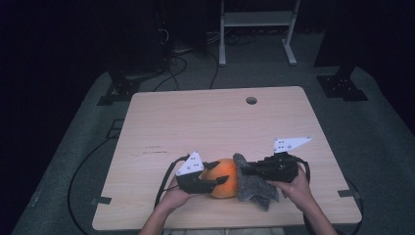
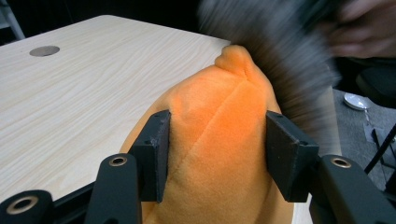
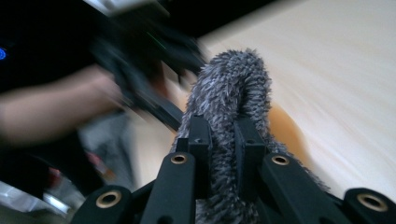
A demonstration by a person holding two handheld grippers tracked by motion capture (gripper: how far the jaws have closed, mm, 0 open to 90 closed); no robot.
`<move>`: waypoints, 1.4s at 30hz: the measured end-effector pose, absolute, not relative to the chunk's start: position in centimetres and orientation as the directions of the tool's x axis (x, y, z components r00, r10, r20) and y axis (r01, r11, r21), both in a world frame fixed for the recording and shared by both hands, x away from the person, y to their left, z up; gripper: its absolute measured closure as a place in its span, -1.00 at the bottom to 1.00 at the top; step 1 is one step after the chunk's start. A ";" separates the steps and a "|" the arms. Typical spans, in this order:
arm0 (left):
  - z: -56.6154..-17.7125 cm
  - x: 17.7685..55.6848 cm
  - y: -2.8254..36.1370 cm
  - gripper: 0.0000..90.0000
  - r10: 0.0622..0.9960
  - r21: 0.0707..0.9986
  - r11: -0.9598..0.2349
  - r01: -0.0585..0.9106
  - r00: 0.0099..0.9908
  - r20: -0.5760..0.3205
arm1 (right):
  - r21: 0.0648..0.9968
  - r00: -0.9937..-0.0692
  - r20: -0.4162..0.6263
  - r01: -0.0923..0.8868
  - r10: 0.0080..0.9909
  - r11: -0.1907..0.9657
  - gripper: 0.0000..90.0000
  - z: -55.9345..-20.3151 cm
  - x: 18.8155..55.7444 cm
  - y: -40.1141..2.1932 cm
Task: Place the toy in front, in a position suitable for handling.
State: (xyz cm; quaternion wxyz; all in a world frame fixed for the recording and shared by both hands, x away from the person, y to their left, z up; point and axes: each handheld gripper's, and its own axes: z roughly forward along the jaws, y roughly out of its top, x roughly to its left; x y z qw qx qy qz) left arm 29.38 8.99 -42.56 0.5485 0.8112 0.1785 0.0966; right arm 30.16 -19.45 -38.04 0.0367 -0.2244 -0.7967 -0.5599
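So there's a round orange plush cushion (image 1: pixel 224 178) sitting on the light wooden table (image 1: pixel 205 117), close to the near edge and about midway along it. The left gripper (image 1: pixel 221 180) comes in from the left and has its two black jaws clamped on the cushion's sides. In the left gripper view the pads (image 2: pixel 156 151) press right into the soft fabric on either side of a seam, so that one's definitely squeezing the plush.

Draped against the cushion's right side is a fuzzy grey cloth (image 1: pixel 252 182), part standing up, part spilling onto the tabletop toward the near edge. The right gripper (image 1: pixel 244 170) reaches in from the right and pinches a fold of it; in the right gripper view its jaws are nearly together with grey fuzz (image 3: pixel 233 88) bunched between them and sticking up above.

Both hands sit near the table's near edge. Round cable hole (image 1: pixel 251 100) up by the far edge.
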 end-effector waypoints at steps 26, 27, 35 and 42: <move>-43.5 30.3 8.9 -0.29 0.450 0.907 -0.327 0.265 0.888 -0.098 | 0.844 -0.890 0.160 0.347 0.426 0.410 0.76 -38.5 29.3 -19.3; -43.4 30.2 8.9 -0.28 0.449 0.906 -0.332 0.262 0.889 -0.093 | 0.836 -0.891 0.135 0.337 0.433 0.433 0.76 -38.5 29.2 -18.9; -43.2 29.6 8.1 -0.23 0.456 0.917 -0.318 0.241 0.887 -0.075 | 0.828 -0.861 0.145 0.375 0.488 0.417 0.76 -39.0 29.7 -20.3; -43.4 29.8 8.4 -0.52 0.417 0.929 -0.279 0.242 0.902 -0.109 | 0.813 -0.883 0.113 0.346 0.455 0.469 0.76 -39.1 29.3 -19.6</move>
